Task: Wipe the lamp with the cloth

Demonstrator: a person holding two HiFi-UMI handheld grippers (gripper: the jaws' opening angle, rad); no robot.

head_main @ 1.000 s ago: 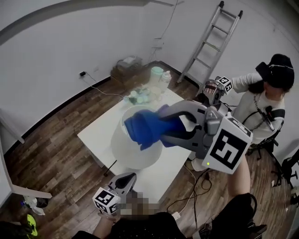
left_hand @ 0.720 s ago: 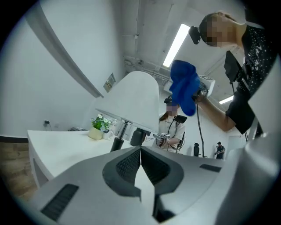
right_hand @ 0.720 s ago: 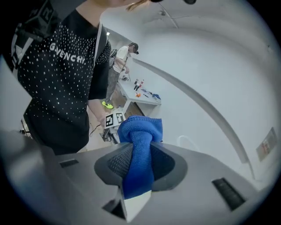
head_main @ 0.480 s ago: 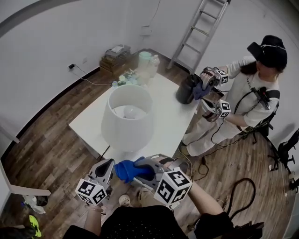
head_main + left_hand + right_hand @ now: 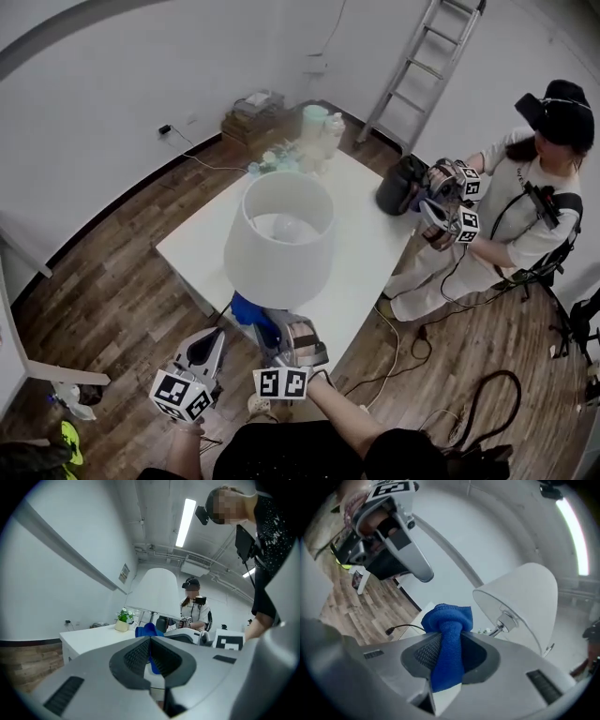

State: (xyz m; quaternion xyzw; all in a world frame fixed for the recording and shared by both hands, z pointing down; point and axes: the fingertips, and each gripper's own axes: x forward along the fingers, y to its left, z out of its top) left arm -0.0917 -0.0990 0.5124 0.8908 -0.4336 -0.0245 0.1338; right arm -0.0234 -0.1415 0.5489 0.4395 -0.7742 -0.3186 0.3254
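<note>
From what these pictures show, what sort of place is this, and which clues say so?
Probably a bare workroom or recording studio, not a home: a ladder leans on the white wall, cables trail over the wood floor, and a second person wears a headset.

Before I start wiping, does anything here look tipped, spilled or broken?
Nothing stands out. The lamp stands upright on the table with its shade intact, and the cloth is bunched in the right gripper.

One lamp, one cloth, one ladder, perhaps one plant
</note>
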